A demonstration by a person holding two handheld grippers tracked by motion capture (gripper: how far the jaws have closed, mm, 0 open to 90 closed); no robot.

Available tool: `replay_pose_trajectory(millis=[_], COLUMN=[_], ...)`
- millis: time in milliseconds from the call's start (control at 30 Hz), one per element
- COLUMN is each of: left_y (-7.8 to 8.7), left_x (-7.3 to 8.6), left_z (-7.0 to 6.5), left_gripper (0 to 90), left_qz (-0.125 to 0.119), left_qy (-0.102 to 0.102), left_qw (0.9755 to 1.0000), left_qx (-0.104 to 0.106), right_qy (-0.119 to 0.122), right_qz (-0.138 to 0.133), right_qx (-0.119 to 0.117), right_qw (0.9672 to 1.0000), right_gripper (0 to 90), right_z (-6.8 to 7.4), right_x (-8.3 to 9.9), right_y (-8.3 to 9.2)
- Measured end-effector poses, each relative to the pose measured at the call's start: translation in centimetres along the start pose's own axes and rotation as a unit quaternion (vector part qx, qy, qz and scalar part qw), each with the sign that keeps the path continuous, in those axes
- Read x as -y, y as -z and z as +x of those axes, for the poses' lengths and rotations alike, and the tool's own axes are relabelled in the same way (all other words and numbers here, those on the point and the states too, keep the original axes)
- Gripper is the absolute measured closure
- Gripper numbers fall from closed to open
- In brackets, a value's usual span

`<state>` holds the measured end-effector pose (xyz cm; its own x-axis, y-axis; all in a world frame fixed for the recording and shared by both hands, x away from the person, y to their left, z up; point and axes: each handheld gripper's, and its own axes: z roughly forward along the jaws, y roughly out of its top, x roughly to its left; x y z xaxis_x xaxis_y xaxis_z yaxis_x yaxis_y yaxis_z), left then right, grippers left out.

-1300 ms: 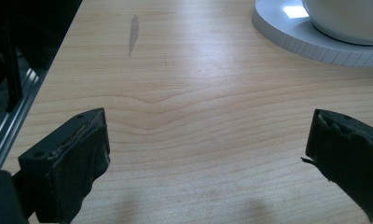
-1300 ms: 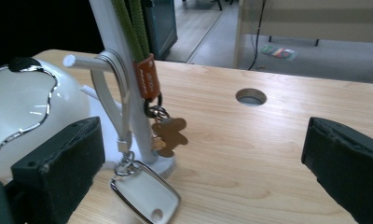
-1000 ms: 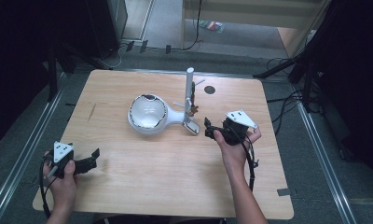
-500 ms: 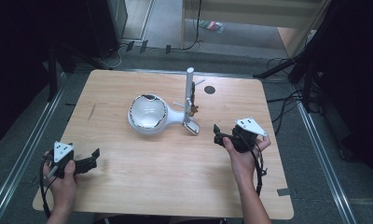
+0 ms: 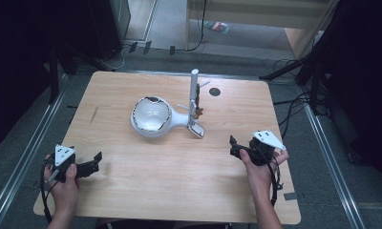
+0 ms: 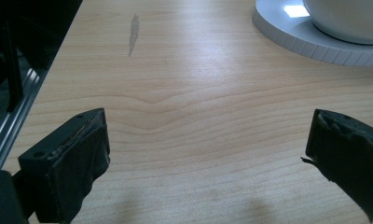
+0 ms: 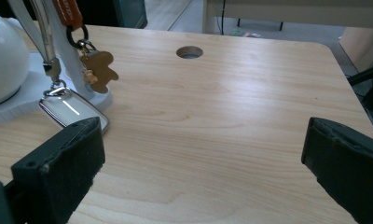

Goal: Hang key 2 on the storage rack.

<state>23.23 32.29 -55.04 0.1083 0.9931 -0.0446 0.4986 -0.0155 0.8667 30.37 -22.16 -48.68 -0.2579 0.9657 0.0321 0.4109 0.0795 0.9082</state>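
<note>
Table (image 5: 146,191) of pale wood, rounded corners, fills the middle of the high view; a round cable hole (image 5: 215,91) sits near its upper edge, right of centre.

White stand (image 5: 153,117), centre of the high view: a round base carrying a white dome, with a slim upright post (image 5: 194,88) rising at its right side. From the post hang a small brown figure-shaped charm (image 7: 99,70) and a flat metal-rimmed rectangular tag (image 7: 72,112), both seen at upper left of the right gripper view; the tag's lower end lies on the table beside the base.

Left gripper (image 5: 86,167), lower left of the high view, held in a hand at the table's near edge. Jaws spread wide in the left gripper view, bare wood between them, nothing held. The stand's base shows at the upper right of that view, well apart.

Right gripper (image 5: 234,147), lower right of the high view, held in a hand over the table. Jaws spread wide, nothing held, pointing toward the stand; the tag lies just above its left jaw in its own view.
</note>
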Motion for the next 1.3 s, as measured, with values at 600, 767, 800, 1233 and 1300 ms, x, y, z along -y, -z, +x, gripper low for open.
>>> replay_pose_trajectory(millis=[600,767,800,1233,1300], left_y=[0.0,0.0,0.0,0.0,0.0], left_x=[0.0,0.0,0.0,0.0,0.0], left_z=[0.0,0.0,0.0,0.0,0.0], left_gripper=[0.0,0.0,0.0,0.0,0.0], left_qz=[0.000,-0.001,-0.001,0.000,0.000], left_qy=[0.001,0.002,0.002,0.001,0.001], left_qw=[1.0000,1.0000,1.0000,1.0000,1.0000], left_qx=[0.001,0.001,0.001,0.000,0.000], right_qy=[-0.005,-0.011,-0.010,-0.012,-0.012], right_qz=[0.019,0.025,0.025,0.038,0.038], right_qx=[0.025,0.029,0.030,0.049,0.052], right_qw=[0.9995,0.9992,0.9992,0.9980,0.9978], right_gripper=[0.0,0.0,0.0,0.0,0.0], right_z=[-2.5,-3.1,-3.2,-5.6,-5.9], right_x=[2.6,3.5,3.6,5.6,5.9], right_y=[1.9,2.6,2.7,4.7,5.1])
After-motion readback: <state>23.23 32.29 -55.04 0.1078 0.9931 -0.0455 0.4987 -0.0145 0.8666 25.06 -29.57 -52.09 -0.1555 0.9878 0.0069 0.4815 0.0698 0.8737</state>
